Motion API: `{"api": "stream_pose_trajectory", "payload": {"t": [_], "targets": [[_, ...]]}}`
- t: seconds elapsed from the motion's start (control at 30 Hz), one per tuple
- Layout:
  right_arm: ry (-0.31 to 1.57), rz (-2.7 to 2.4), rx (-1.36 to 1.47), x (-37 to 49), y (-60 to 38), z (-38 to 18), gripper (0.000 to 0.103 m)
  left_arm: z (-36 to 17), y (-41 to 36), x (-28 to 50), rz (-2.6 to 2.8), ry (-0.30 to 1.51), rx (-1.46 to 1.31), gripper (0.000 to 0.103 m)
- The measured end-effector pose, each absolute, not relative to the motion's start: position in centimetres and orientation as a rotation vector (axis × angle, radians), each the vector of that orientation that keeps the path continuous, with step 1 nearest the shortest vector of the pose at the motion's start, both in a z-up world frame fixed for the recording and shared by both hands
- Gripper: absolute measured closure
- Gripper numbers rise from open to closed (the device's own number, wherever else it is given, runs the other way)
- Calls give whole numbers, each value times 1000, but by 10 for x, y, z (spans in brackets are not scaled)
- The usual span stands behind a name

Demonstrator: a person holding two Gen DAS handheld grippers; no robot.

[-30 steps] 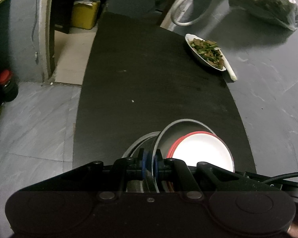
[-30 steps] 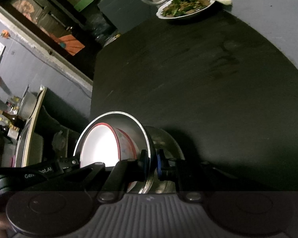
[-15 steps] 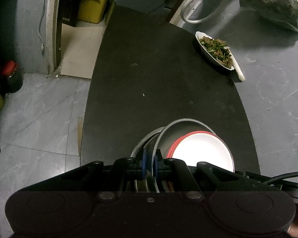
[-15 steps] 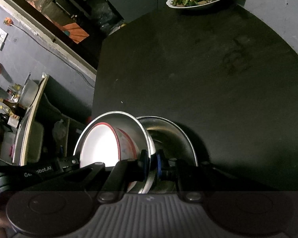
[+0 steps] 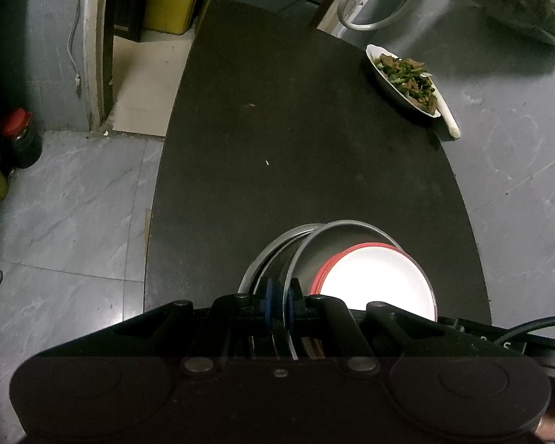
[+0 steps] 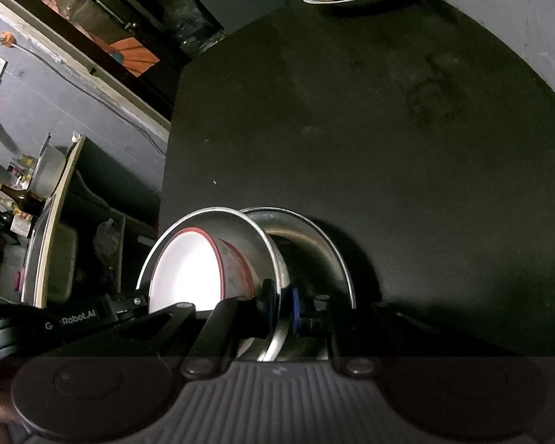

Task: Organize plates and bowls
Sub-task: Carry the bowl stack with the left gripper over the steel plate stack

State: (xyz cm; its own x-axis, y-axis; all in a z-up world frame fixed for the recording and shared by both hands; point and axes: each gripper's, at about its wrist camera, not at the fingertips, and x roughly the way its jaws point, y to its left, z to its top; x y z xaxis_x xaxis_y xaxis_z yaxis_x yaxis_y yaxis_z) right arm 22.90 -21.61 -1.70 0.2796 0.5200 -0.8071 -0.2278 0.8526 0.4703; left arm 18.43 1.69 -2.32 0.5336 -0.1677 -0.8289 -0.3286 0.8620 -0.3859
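Landmark: the table [image 5: 296, 148].
Steel bowl [image 5: 346, 238]: at its near edge, my fingers [image 5: 266, 298] on the rim.
Plate [image 5: 377, 281]: inside that bowl.
Second steel bowl [image 6: 314, 236]: touching beside it.
Dish of food [image 5: 403, 81]: far right edge.

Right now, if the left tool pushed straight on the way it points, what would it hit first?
The left tool is already clamped on the steel bowl's rim. Beyond the bowl, probably the bare black table; depth is hard to judge.

The desk [image 5: 299, 140] has a matt black top, slightly scuffed. On it the steel bowl [image 5: 351, 236] is polished, shiny metal; the red-rimmed dish [image 5: 377, 285] inside it looks glossy white, like glazed ceramic or melamine. Beside the desk, the floor [image 5: 66, 199] is smooth, faintly glossy grey tile.
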Motion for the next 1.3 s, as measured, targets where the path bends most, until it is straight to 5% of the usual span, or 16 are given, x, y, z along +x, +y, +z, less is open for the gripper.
{"api": "stream_pose_trajectory", "payload": {"t": [1.3], "targets": [[1211, 486, 271, 230, -205, -23, 90, -31, 6, 186, 79, 1044, -491, 95]]}}
